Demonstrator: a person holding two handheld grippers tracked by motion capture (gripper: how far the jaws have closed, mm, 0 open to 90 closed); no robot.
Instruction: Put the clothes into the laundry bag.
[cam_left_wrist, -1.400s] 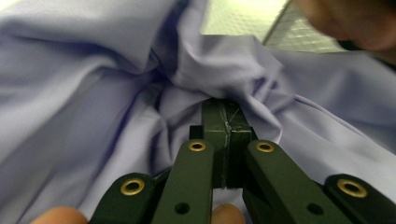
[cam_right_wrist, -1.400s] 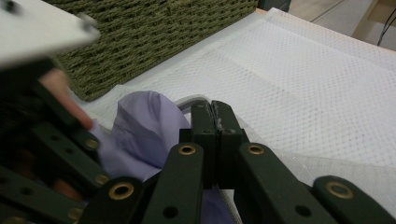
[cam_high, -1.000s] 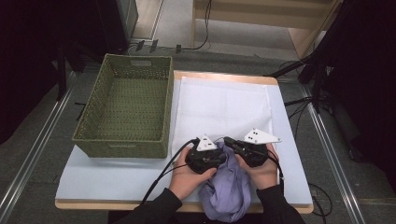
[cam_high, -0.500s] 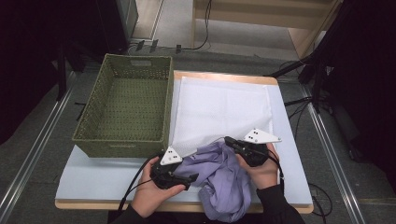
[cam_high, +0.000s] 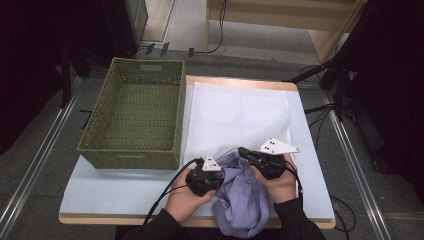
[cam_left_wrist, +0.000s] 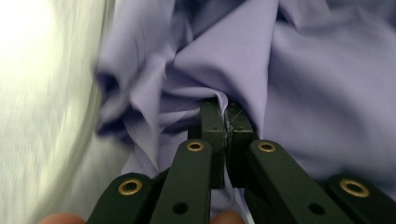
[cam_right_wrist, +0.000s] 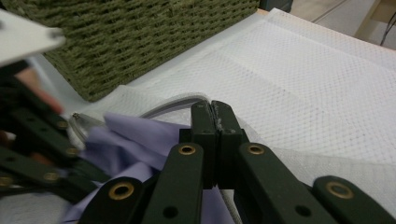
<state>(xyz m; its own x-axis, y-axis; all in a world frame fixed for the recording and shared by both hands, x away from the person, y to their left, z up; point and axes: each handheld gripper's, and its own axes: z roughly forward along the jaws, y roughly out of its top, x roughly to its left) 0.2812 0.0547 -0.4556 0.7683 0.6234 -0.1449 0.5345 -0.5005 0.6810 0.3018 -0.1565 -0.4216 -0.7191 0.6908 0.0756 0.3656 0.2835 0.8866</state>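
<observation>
Crumpled lilac fabric garment (cam_high: 245, 192) hangs over the bench's (cam_high: 125, 192) near edge; its lower part is cut off by the high view's bottom edge. Left gripper view: left third w/ white mesh mat (cam_left_wrist: 42, 116) is motion-blurred, and the pinched fold's inner part is hidden betw. the jaws. Right gripper view: woven green rectangular basket (cam_right_wrist: 140, 42) cut off at top, other gripper blurred at left.

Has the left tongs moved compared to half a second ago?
Yes. The left tongs moved right, away from the basket, and closed on the purple cloth.
</observation>
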